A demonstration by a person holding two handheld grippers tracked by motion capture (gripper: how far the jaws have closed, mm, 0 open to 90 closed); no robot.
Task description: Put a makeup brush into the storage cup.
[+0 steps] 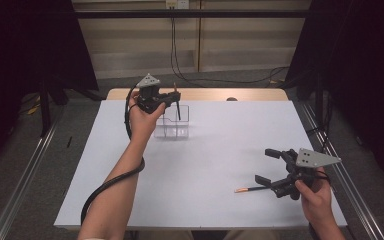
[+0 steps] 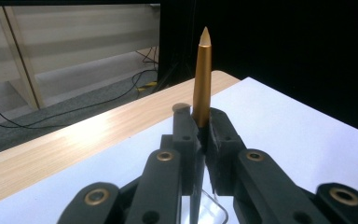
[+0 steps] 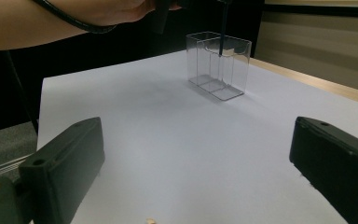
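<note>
Left tongs [image 1: 172,95] are clamped tight on a gold-and-black pen [image 2: 202,79], held near upright, gold tip up. The dark lower end hangs below the tongs, dipping into the clear divided holder [image 3: 219,65] directly beneath; which compartment cannot be told. Pen is best kept vertical and lowered until the end is well inside the walls, clear of the divider, before the grip is released. Right tongs [image 1: 269,167] are spread wide with nothing gripped, resting low over the white tabletop [image 1: 205,165]; a second pen [image 1: 251,189] lies just beside their near finger, likely next.
</note>
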